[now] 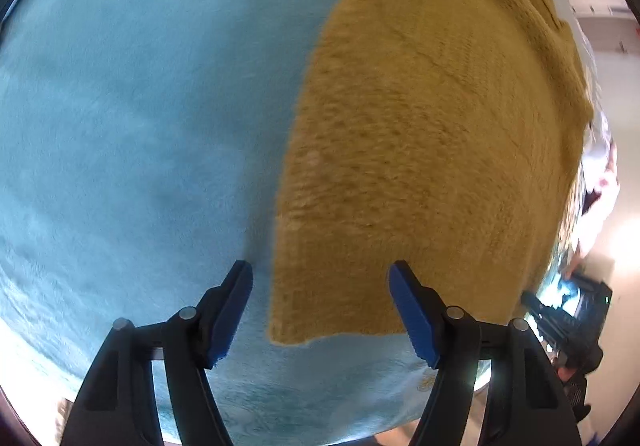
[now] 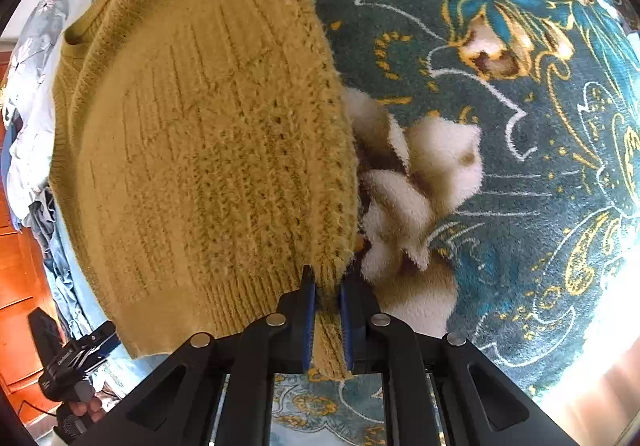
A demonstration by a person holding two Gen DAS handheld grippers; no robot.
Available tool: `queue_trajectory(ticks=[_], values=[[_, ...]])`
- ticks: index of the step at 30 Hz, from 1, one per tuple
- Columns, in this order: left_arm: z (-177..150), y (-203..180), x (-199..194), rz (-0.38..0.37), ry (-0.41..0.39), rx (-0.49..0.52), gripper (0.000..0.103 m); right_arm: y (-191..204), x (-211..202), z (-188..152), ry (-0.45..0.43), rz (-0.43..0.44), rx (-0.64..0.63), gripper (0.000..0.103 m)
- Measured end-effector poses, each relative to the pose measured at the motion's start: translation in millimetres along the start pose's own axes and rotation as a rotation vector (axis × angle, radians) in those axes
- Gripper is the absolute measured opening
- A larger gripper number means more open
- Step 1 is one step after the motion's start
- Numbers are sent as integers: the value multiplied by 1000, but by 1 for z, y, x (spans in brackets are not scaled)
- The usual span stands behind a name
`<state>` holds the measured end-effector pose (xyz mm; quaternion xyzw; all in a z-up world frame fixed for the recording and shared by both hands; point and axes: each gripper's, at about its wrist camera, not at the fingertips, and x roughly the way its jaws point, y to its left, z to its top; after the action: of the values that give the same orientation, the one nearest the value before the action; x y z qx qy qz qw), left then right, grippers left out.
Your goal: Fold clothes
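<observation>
Right hand-held gripper [image 2: 327, 310] is clamped tight on the mustard sweater's [image 2: 200, 150] hem corner. Left hand-held gripper [image 1: 320, 310] hovers wide open over its other corner, empty. Sweater lies flat on the teal blanket [image 1: 120, 106].

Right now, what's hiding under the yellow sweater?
The yellow sweater lies on a teal flowery blanket. A white flower on the blanket pokes out beside its edge. Whatever else is beneath the sweater is covered, so I can't tell.
</observation>
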<state>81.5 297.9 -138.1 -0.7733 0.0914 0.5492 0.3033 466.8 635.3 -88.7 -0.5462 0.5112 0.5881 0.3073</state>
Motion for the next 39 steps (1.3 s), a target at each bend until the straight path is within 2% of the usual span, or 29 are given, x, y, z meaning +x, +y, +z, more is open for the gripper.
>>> queue_trajectory(ticks=[2, 7, 11, 13, 15, 17, 19, 21, 25, 28, 34, 39], values=[[-3, 8, -1, -36, 0, -25, 67, 0, -5, 0, -8, -1, -5, 11], [-2, 11, 6, -69, 42, 7, 44, 1, -17, 2, -26, -9, -18, 10], [0, 10, 9, -118, 50, -4, 37, 5, -20, 4, -32, -15, -12, 10], [2, 9, 10, -110, 53, -3, 20, 7, -21, 4, -35, -22, -8, 10], [4, 7, 10, -79, 55, 8, 13, 10, -23, 5, -38, -29, -5, 10], [5, 1, 6, -63, 44, 19, 10, 13, -25, 6, -41, -37, -1, 10], [4, -9, -4, -1, 29, 68, 10, 17, -29, 5, -48, -43, -5, 10], [0, -18, -17, 30, 17, 110, 10, 21, -35, 4, -54, -44, -9, 10], [-10, -18, -42, 49, 9, 173, 9, 30, -47, -6, -61, -47, -21, 10], [-25, -7, -52, 62, 37, 207, 9, 30, -52, -24, -46, -57, -17, 10], [-58, 29, -43, 81, 111, 163, 9, 11, -47, -67, 18, -89, 27, 10], [-67, 38, -28, 91, 104, 163, 10, 3, -35, -79, 53, -113, 57, 10]])
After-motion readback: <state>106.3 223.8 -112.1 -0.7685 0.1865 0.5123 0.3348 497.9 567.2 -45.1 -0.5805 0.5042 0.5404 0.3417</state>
